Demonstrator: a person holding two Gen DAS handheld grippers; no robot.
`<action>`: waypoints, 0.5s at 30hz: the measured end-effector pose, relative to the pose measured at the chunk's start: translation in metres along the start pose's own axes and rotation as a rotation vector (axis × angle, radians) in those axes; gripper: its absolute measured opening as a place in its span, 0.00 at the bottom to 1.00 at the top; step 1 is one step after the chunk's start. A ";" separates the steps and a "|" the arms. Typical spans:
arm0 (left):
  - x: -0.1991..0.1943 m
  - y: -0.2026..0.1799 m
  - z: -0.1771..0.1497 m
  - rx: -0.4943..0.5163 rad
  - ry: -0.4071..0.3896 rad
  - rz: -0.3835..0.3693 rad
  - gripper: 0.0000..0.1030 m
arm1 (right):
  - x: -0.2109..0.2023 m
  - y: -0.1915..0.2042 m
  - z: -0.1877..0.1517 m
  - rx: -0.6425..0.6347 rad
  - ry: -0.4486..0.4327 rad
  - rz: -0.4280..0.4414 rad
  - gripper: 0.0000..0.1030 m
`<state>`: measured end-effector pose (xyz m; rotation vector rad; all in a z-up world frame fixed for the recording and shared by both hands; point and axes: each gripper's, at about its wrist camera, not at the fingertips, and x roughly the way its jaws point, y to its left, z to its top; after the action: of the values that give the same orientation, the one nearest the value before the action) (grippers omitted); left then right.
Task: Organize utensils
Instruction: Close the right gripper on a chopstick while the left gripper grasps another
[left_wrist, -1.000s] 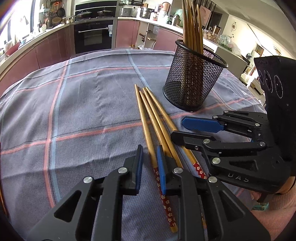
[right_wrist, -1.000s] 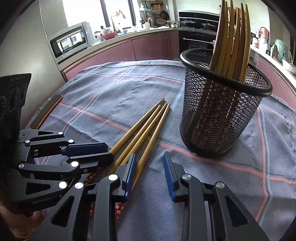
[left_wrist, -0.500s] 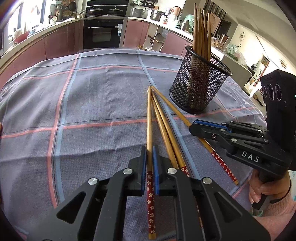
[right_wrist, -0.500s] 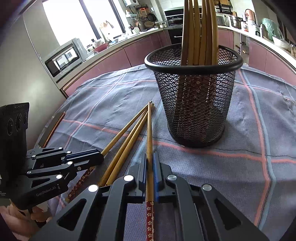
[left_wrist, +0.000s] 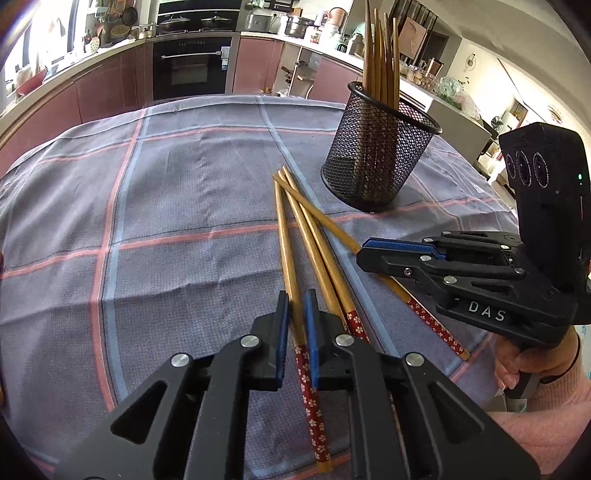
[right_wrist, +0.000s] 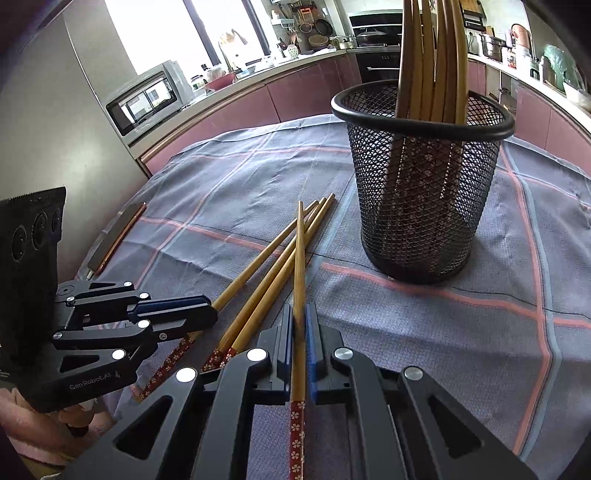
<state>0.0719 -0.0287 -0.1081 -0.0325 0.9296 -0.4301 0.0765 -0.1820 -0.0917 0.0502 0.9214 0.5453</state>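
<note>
you've got one slim bamboo chopstick with a red flowered handle (left_wrist: 295, 314) clamped in your left gripper (left_wrist: 294, 317), and another (right_wrist: 298, 314) pinched in your right gripper (right_wrist: 299, 328), both gripped just above the red band. two more chopsticks (left_wrist: 325, 266) lie loose between them on the grey checked tablecloth (left_wrist: 166, 221). these look light, stiff and smooth, likely to swivel in the pads, so that hold close to the thick end seems sound. the black mesh cup (right_wrist: 424, 184) stands far right, upright, several sticks inside. the cloth is soft with slight wrinkles; pink kitchen cabinets (left_wrist: 103, 96) sit beyond.
</note>
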 end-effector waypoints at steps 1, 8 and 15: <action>0.002 0.000 0.003 0.006 0.002 0.009 0.10 | 0.002 0.000 0.001 -0.001 0.003 -0.002 0.08; 0.017 0.004 0.021 0.037 0.028 0.013 0.16 | 0.009 -0.002 0.008 -0.003 0.008 -0.009 0.08; 0.026 -0.004 0.030 0.070 0.026 0.048 0.16 | 0.013 -0.001 0.011 -0.012 0.008 -0.012 0.08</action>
<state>0.1078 -0.0464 -0.1096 0.0590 0.9386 -0.4189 0.0912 -0.1746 -0.0945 0.0315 0.9255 0.5405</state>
